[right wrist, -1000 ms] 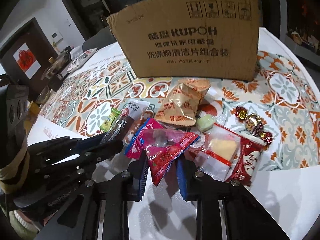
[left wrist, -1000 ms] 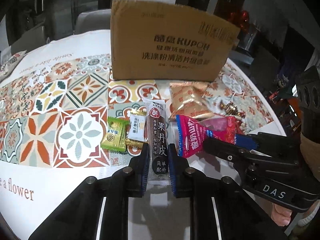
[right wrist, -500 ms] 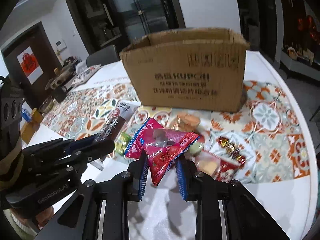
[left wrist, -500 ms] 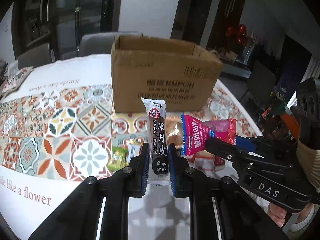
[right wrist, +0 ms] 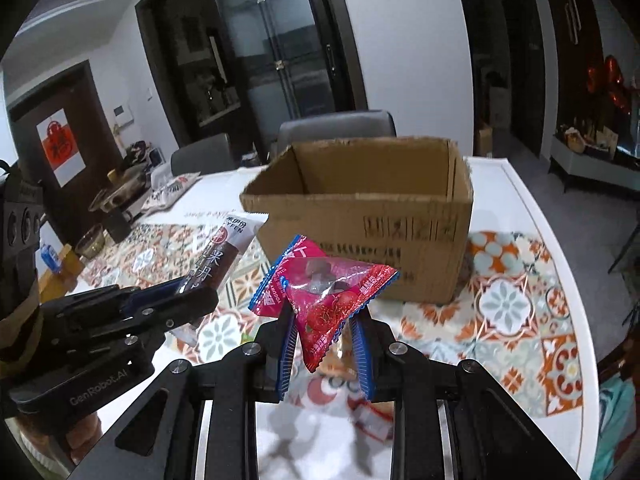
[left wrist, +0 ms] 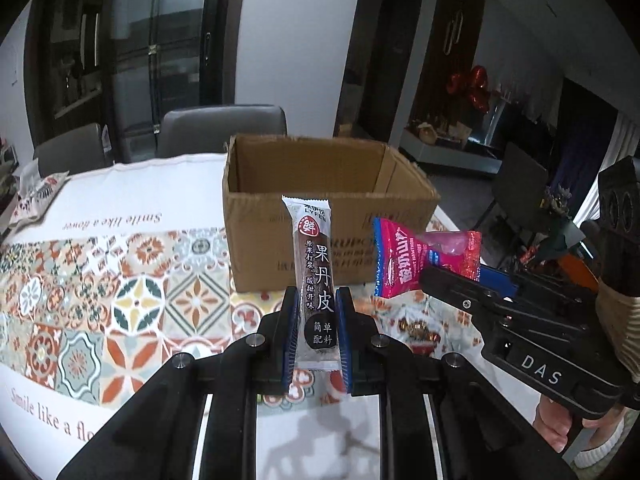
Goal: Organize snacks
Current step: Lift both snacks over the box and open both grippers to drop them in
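**Two snack packets held above the bench, both tongs clamped**

Two packets are off the bench, one in each pair of tongs. The left tongs [left wrist: 317,334] are closed tight on the lower end of a long brown fruit-leather bar [left wrist: 314,280], which stands upright between the blue pads with its white top edge clear above them. The right tongs [right wrist: 325,354] are pinched narrowly on the bottom corner of a pink-red candy packet [right wrist: 322,294]; the packet fans out above the pads, tilted, with dark sweets showing through a clear window.

Each pair shows in the other's view: the right tongs sit just to the right of the left ones, the two packets near each other but apart. A hand [left wrist: 560,426] grips the right handle at the lower right of the left view.

Below and beyond the tongs lies the bench [left wrist: 132,304], covered with a patterned tile-print cloth. A few loose sweets [left wrist: 418,326] lie on it just past the left tongs, blurred.

Farther ahead of both tongs stands an open cardboard box [right wrist: 400,220], upright, its flaps gone or folded away; I cannot tell what lies at its bottom. Behind the box, grey chairs [left wrist: 222,130] stand at the bench's far edge.
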Available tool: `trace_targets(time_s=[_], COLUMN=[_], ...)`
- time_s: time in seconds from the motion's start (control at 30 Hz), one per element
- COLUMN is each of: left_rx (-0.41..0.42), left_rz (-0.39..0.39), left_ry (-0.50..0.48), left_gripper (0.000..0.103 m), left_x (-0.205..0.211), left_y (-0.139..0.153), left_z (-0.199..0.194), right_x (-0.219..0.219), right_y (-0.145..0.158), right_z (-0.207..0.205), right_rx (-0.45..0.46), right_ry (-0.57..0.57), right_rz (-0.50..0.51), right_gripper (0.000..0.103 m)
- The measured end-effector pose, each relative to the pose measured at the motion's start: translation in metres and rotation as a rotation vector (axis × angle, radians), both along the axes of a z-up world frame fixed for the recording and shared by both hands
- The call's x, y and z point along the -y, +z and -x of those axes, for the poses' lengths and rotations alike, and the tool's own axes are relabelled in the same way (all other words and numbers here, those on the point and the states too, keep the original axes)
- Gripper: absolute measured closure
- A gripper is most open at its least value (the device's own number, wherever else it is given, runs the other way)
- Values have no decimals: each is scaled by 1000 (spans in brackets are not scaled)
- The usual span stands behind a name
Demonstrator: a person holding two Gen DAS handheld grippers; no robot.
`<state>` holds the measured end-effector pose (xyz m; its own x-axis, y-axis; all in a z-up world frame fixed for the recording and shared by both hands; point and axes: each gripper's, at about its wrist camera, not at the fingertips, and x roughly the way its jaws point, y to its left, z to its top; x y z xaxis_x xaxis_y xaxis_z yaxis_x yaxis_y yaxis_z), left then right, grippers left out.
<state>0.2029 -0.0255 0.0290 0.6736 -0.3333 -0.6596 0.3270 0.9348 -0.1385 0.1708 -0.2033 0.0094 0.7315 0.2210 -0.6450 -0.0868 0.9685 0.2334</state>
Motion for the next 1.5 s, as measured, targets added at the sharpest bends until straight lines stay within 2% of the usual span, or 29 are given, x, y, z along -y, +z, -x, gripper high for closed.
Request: trace_targets(time_s=[0.3, 0.6, 0.8, 0.97, 1.1, 1.37, 1.43, 1.47, 1.5], left_rx=[56, 64, 38, -27, -58, -107, -107, -103, -94], left_rz=[-9, -26, -35, -32, -52, -109, -103, -101, -105], left_ry=[-7, -21, -29, -48, -28, 16, 30, 42, 52], left_gripper=[84, 84, 84, 84, 84, 81, 70, 58, 52], left_x=[4, 8, 11, 15, 15, 19, 17, 15, 13], left_y=[28, 49, 55, 51, 43, 23, 23, 24, 25], left_z=[-22, -54, -79, -110, -135, -171, -173, -171, -169], right_x=[6, 12, 19, 21, 18, 23, 25, 26, 26], right_y=[33, 59, 69, 69, 63, 45, 43, 41, 40], right_z=[-21, -45, -76, -103, -123, -154, -159, -161, -162], right_rx=[80, 122, 87, 44, 31, -32, -50, -62, -66], right_ry=[-12, -25, -24, -7, -3, -30, -33, -43, -61], right_rz=[19, 60, 79, 102, 188, 235, 220, 227, 236], right_gripper=[76, 76, 76, 76, 76, 75, 68, 56, 43])
